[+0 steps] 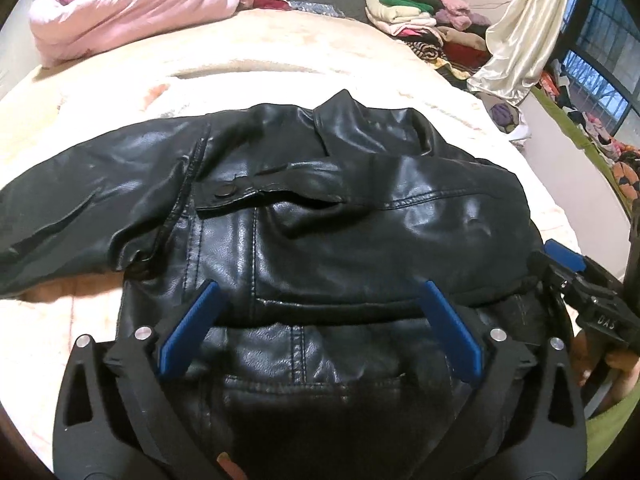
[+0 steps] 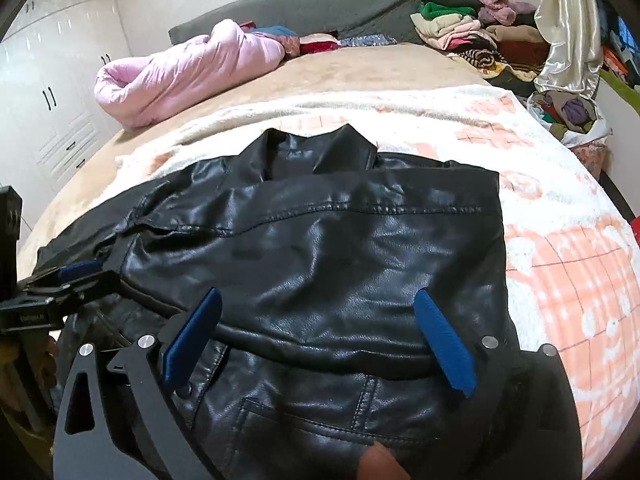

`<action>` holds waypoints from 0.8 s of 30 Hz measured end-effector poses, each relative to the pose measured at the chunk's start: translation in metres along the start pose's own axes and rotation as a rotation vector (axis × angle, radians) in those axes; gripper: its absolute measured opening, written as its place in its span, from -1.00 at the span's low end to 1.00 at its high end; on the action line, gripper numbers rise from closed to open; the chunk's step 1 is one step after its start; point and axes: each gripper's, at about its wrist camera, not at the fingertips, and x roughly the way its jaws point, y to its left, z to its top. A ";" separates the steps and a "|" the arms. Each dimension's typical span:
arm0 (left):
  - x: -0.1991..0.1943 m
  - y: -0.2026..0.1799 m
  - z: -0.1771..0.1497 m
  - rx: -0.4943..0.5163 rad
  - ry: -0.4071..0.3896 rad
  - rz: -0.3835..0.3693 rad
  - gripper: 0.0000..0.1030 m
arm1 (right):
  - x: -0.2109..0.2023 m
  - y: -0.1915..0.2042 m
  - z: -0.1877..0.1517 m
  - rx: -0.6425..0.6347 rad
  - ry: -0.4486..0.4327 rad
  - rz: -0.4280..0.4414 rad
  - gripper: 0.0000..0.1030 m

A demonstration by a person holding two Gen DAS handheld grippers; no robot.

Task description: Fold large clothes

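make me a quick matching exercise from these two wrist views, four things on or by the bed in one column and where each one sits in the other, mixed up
Things
1. black leather jacket
2. pink quilt
3. pile of folded clothes
4. cream satin curtain

Places
A. hanging at the far right, by the window
B. bundled at the far left of the bed
C. spread on the peach-patterned blanket, below both open grippers
D. stacked at the far right corner of the bed

Pairs: 1-C, 2-B, 3-D, 4-A
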 end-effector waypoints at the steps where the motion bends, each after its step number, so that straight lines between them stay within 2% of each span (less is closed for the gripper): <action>1: -0.001 -0.001 0.000 0.003 -0.001 0.005 0.82 | 0.000 0.001 0.000 0.002 -0.005 0.001 0.88; 10: -0.018 0.007 0.001 0.000 -0.031 0.030 0.82 | -0.015 0.015 0.008 -0.001 -0.075 -0.003 0.89; 15: -0.028 0.015 0.000 0.000 -0.055 0.082 0.82 | -0.028 0.032 0.016 -0.004 -0.124 -0.013 0.90; 20: -0.040 0.029 -0.003 -0.008 -0.071 0.089 0.82 | -0.041 0.052 0.024 -0.016 -0.163 -0.016 0.91; 24: -0.047 0.043 -0.006 -0.031 -0.082 0.099 0.82 | -0.042 0.069 0.027 -0.036 -0.162 -0.016 0.91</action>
